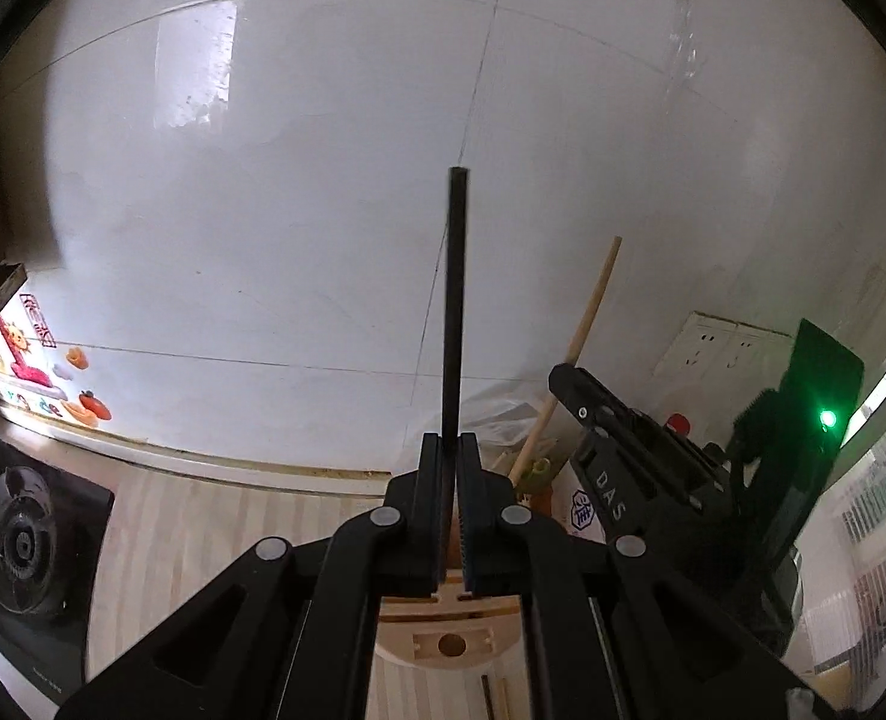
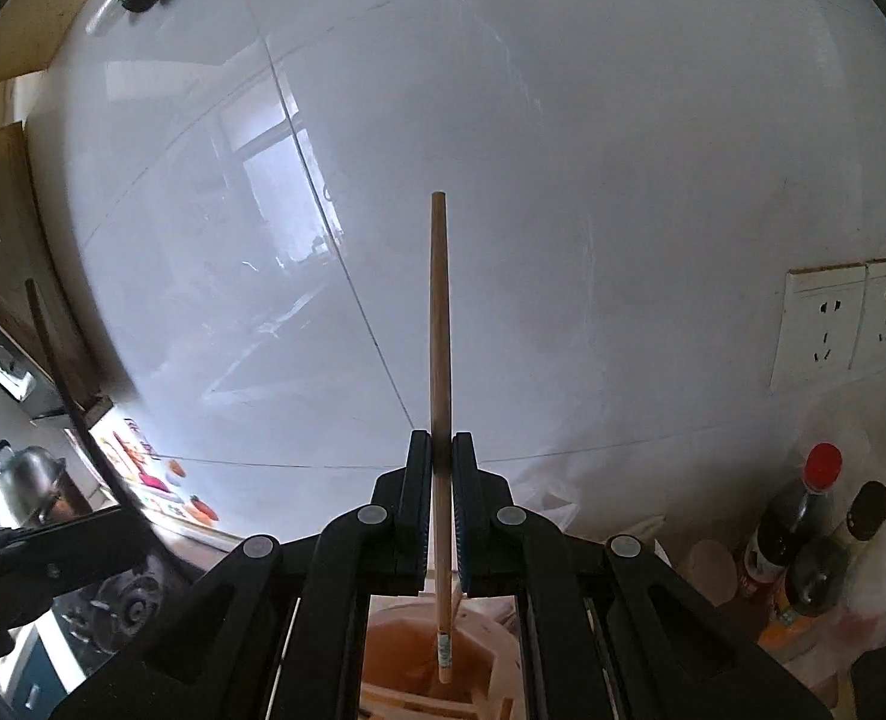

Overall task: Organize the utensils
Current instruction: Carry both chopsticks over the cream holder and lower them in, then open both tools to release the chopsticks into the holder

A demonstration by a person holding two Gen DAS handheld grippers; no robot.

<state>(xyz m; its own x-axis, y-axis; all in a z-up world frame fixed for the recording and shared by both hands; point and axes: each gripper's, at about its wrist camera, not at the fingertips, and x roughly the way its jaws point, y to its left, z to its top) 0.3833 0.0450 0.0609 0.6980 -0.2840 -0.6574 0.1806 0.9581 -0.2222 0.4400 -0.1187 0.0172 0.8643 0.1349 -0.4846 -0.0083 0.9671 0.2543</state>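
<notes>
My left gripper (image 1: 450,441) is shut on a thin black chopstick (image 1: 456,300) that points away from the jaws toward the white tiled wall. Under the jaws sits a pale wooden utensil holder (image 1: 443,645) with slots and a round hole. My right gripper (image 2: 441,438) is shut on a light wooden chopstick (image 2: 439,324). Its labelled lower end (image 2: 443,657) hangs over the holder's (image 2: 491,642) orange-lit opening; whether it touches I cannot tell. The right gripper (image 1: 569,378) with its wooden chopstick (image 1: 590,312) appears right of the left one. The left gripper (image 2: 116,519) shows at the left edge.
Two more chopsticks (image 1: 494,696) lie on the wooden counter by the holder. Sauce bottles (image 2: 803,510) and a plastic bag stand at the right under wall sockets (image 2: 827,324). A stove burner (image 1: 23,546) and a metal kettle (image 2: 23,486) are at the left.
</notes>
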